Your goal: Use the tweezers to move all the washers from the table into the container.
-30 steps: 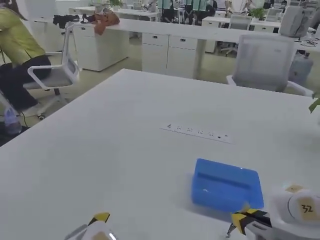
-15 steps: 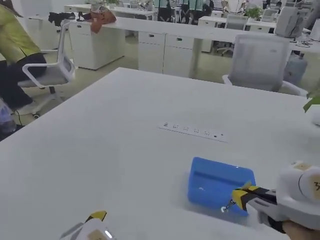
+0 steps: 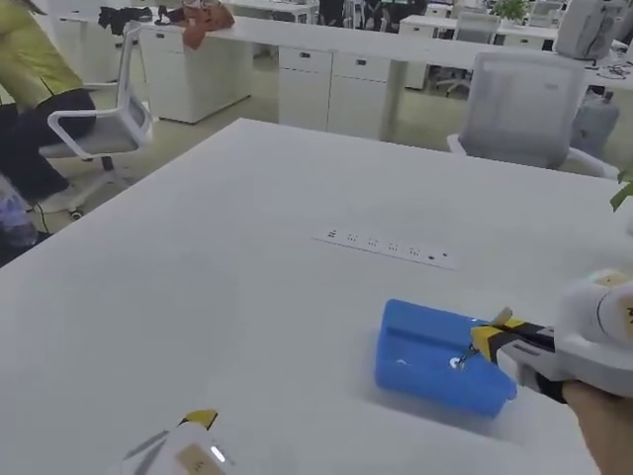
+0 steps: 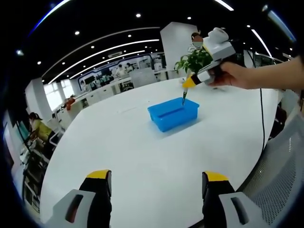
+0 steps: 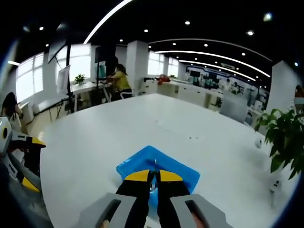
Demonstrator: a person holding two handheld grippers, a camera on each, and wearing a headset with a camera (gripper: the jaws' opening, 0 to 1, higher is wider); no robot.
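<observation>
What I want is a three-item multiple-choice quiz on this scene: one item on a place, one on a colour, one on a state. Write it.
1. Where is the tip of the tweezers?
A. at the container
B. beside the power strip
C. between the left claw's jaws

2. What colour is the container?
A. red
B. blue
C. green

3. How is the left claw?
A. shut on a washer
B. shut on the tweezers
C. open and empty

Key: 1 A, the left gripper view shows the tweezers, held in the right claw, pointing down at the container. 2 B, it is blue in every view. 3 C, its jaws stand wide apart with nothing between them.
</observation>
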